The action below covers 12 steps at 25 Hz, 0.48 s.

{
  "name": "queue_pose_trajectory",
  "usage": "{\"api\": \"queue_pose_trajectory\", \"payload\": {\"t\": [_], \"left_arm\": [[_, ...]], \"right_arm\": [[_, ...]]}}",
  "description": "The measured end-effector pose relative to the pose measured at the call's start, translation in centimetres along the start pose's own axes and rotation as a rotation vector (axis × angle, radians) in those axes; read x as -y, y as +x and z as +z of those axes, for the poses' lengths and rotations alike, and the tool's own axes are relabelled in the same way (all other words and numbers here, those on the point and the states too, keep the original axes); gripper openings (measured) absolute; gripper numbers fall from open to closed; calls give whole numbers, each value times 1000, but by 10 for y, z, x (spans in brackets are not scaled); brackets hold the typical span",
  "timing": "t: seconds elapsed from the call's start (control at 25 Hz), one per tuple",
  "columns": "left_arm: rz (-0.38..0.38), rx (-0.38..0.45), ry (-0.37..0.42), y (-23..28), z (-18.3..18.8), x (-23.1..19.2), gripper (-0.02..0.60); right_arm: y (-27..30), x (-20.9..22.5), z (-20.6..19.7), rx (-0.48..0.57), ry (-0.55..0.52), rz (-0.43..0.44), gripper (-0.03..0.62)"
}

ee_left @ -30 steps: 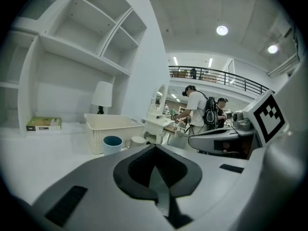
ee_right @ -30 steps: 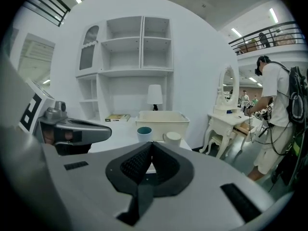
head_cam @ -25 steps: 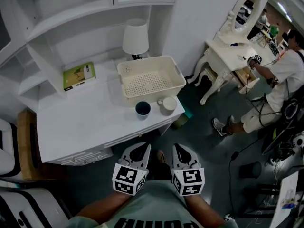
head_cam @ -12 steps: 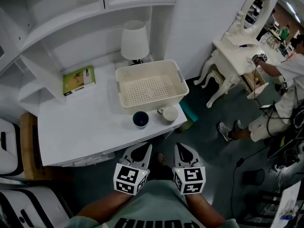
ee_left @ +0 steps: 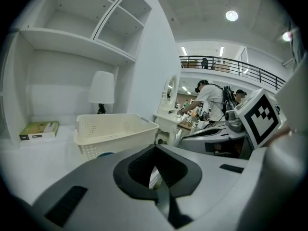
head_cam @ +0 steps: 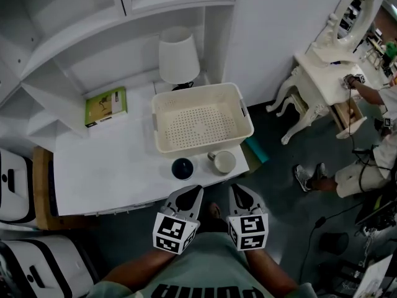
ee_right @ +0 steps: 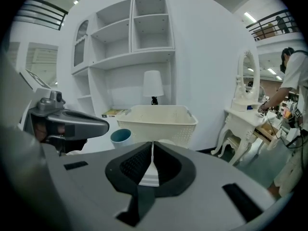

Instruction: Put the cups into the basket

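My left jaws [head_cam: 186,197] and right jaws [head_cam: 243,196] are both pressed together with nothing between them. They hang side by side off the near edge of the tabletop [head_cam: 111,160], pointing towards the cups.

The two cups stand on the tabletop near its near right corner, just in front of the basket's near wall and not yet inside it. The blue cup [head_cam: 182,168] is on the left and the white cup [head_cam: 223,161] on the right, close together but apart. Both are upright with their mouths open to me, and I see nothing in them. The blue one looks dark from above and paler on its outer wall. The white one is plain, with what seems to be a small handle on its left side.

The basket [head_cam: 205,145] is a cream plastic tub with a perforated floor and walls, and nothing lies in it. It sits at the right end of the tabletop, with a lamp [head_cam: 178,58] behind it and a book [head_cam: 106,102] well off to the left.

I take the cups to be light, stiff and smooth-walled, probably breakable if dropped or knocked together. A squeeze across the round body could slip. I would rather open up and pinch each rim, one jaw inside and one outside, on the side facing me. Each cup then needs lifting clear of the basket's wall.
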<state>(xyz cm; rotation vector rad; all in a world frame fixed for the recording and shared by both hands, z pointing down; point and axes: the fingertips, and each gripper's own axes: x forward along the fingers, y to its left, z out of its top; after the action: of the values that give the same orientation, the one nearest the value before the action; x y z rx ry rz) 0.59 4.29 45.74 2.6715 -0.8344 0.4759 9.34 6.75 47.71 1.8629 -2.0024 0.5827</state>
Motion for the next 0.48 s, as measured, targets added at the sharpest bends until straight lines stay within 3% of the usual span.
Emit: {"api": "queue_pose_trajectory", "payload": {"t": [0.24, 0.48], "left_arm": [[42, -24, -15, 28, -2, -4, 6], [121, -41, -44, 50, -1, -12, 6]], "right_arm": [[26, 17, -5, -27, -20, 80, 19], [53, 34, -19, -76, -48, 162, 120]]}}
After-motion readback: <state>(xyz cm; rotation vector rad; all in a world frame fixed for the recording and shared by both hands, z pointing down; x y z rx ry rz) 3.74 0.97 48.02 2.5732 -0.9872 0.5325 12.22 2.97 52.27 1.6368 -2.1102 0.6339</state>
